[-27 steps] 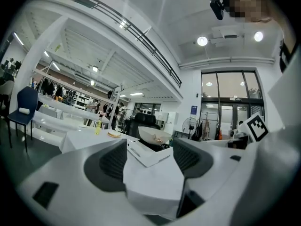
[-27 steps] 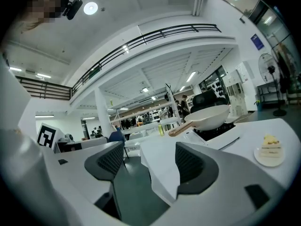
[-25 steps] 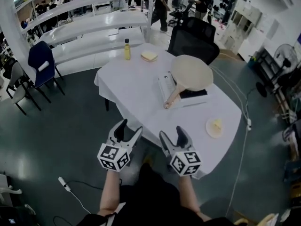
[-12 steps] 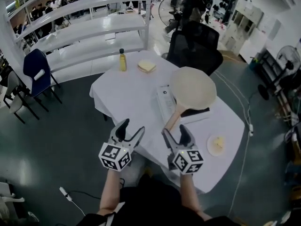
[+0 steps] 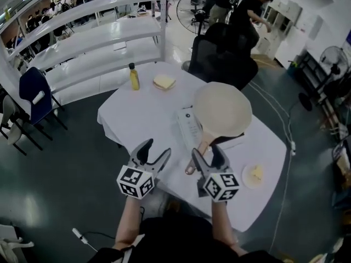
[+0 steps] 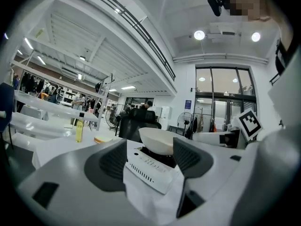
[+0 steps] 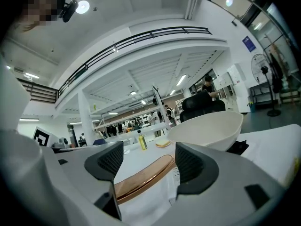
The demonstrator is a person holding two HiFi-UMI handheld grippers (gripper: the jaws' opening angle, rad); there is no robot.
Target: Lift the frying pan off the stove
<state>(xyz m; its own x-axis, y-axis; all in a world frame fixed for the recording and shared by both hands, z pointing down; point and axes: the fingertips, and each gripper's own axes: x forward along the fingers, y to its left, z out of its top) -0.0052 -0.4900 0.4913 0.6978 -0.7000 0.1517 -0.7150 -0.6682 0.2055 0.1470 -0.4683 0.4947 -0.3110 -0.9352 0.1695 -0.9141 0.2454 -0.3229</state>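
Observation:
A cream frying pan (image 5: 222, 109) with a wooden handle (image 5: 198, 153) rests on a white and black stove (image 5: 189, 126) on the white table (image 5: 148, 111). The pan's handle points toward me. My right gripper (image 5: 206, 156) is open just short of the handle's end; in the right gripper view the copper-brown handle (image 7: 141, 177) runs between the jaws toward the pan bowl (image 7: 209, 130). My left gripper (image 5: 149, 153) is open and empty at the table's near edge, facing the stove (image 6: 148, 167) and pan (image 6: 157, 140).
A yellow bottle (image 5: 133, 77) and a sandwich (image 5: 163, 82) sit at the table's far side. A small plate with food (image 5: 254, 175) lies at the right. A black office chair (image 5: 225, 56) stands behind the table; white shelving (image 5: 82, 37) and people are beyond.
Both grippers have come forward to the table. The pan handle's end now lies at the right gripper's open jaws. The view has shifted closer to the table.

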